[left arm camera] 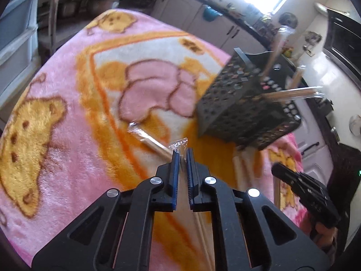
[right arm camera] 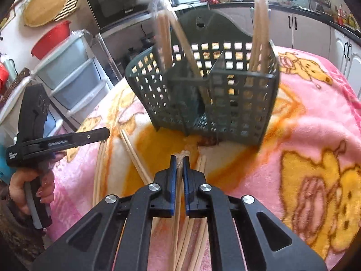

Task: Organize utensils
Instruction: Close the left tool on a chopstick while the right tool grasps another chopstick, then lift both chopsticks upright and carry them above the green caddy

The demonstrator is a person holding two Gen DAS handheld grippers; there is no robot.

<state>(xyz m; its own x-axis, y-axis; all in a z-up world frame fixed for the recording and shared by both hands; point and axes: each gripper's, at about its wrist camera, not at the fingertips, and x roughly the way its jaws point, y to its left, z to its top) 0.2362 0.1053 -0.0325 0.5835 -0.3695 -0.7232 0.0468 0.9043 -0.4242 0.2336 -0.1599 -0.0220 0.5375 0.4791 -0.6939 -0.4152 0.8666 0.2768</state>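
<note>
Blue pads on the left gripper (left arm camera: 182,152) sit close together and pinch a pair of chopsticks in a clear crinkly wrapper (left arm camera: 179,145), whose end sticks out past the tips. Over on the other side, the right gripper (right arm camera: 179,158) is squeezed onto another wrapped pair of chopsticks (right arm camera: 182,153), and the wooden sticks run back under it.

Just past both grippers stands a dark green basket (right arm camera: 237,103) full of square holes, resting on a fluffy pink blanket (left arm camera: 67,158) with yellow bears. Walls inside split the basket into parts. Some wrapped chopsticks (right arm camera: 259,33) stand up in the right part, and more (right arm camera: 167,36) lean in the left part, though they look blurry, so I cannot count them.

More loose chopsticks (right arm camera: 135,155) lie flat on the blanket near the basket. A hand (right arm camera: 27,185) holds the left gripper's handle at the side.
</note>
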